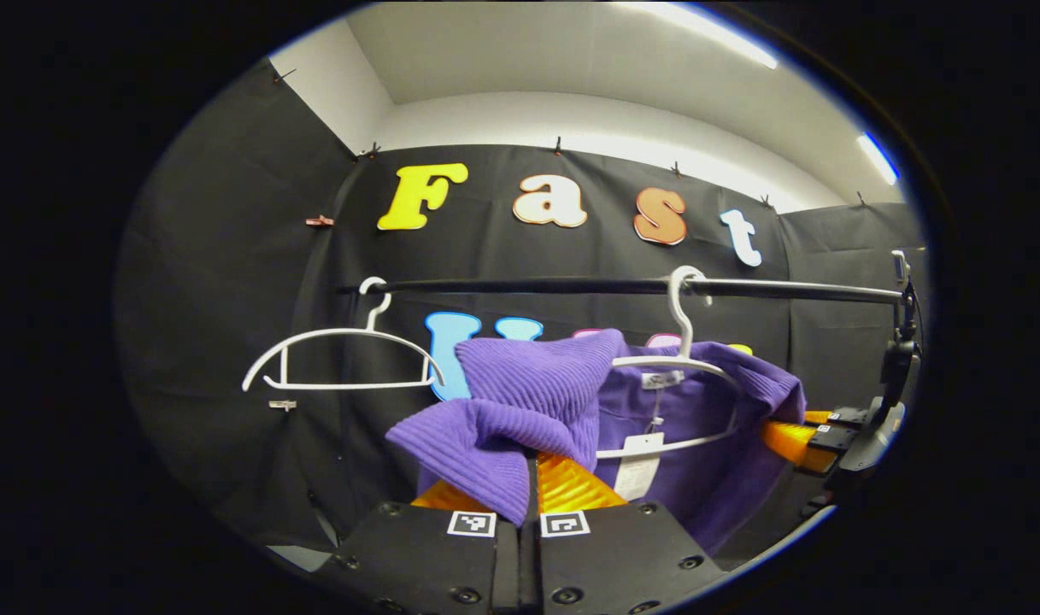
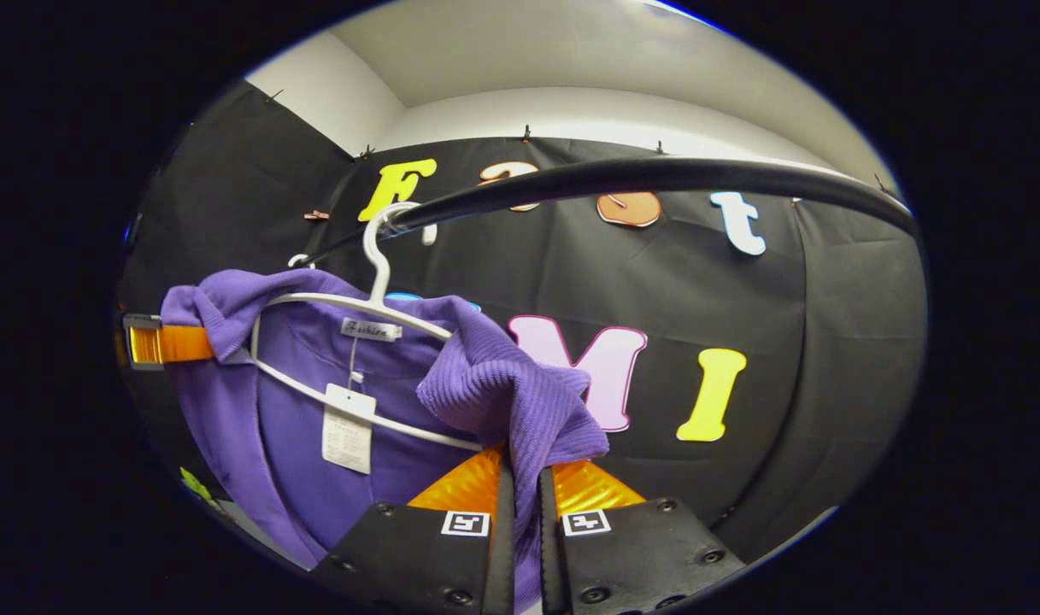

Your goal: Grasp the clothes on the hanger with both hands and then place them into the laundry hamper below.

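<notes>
shown: both tools closed on the shoulders of a purple knitted garment (image 1: 656, 410) that hangs on a white hanger (image 1: 682, 363) from a black rail (image 1: 571, 286).

left tool (image 1: 530, 478), left gripper view: fingers drawn almost together, a fold of ribbed purple cloth pinched between them just ahead of the tips. the bunched shoulder rises directly in front of and above the tool. the hold at the shoulder seam is probably chosen so the cloth can be slid off the hanger's arm without dragging the hook along.

right tool (image 2: 520, 483), right gripper view: fingers likewise nearly together, the other shoulder gathered between them and spilling over the tips. the left tool shows again far to this tool's left, at the garment's far edge.

with one tool at each shoulder, the weight is shared and the collar opening stays spread, which should let the hanger slip free when both tools lift and pull toward the person.

garment: deep purple, ribbed at the shoulders, smoother across the inner back panel; a neck label and a white paper tag (image 2: 347, 427) hang inside the collar. it looks soft and would sag between the two holds.

a second white hanger (image 1: 340, 359), bare, hangs on the rail to the left tool's left.

the garment is not yet off its hanger.
</notes>
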`<state>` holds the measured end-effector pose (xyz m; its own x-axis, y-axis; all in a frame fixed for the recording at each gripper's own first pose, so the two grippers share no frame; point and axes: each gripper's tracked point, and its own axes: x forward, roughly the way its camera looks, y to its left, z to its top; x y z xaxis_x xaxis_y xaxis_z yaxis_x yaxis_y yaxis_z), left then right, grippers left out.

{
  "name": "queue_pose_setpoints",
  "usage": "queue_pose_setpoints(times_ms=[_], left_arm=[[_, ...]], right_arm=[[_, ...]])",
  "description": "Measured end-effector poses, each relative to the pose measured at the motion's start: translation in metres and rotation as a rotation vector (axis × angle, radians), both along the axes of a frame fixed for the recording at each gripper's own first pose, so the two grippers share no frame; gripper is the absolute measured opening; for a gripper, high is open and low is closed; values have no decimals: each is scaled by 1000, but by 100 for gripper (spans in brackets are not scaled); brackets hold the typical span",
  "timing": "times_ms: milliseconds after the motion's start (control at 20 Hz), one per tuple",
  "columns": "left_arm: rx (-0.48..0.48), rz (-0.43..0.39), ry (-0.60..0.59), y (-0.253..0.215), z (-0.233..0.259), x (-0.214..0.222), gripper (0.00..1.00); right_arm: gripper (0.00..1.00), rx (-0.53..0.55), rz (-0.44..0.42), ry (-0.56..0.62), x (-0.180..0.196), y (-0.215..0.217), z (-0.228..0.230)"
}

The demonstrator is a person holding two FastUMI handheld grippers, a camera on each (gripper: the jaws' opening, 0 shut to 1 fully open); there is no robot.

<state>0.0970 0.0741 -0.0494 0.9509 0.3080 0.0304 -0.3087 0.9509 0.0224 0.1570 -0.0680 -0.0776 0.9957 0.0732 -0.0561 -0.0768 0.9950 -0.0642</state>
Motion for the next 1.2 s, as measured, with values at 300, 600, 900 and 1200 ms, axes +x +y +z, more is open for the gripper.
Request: queue_pose_setpoints(times_ms=[300,600,900,1200], left_arm=[[163,85,-15,31,36,-6,5],[263,161,-7,81,57,4,3],[258,99,57,103,32,60,5],[148,-5,50,104,4,83,5]], right_arm=[[16,-115,-123,-98,14,-40,39],[16,-198,-181,-171,40,-60,53],[16,-176,-222,-261,73,-73,60],[16,-157,-247,-148,91,-91,5]])
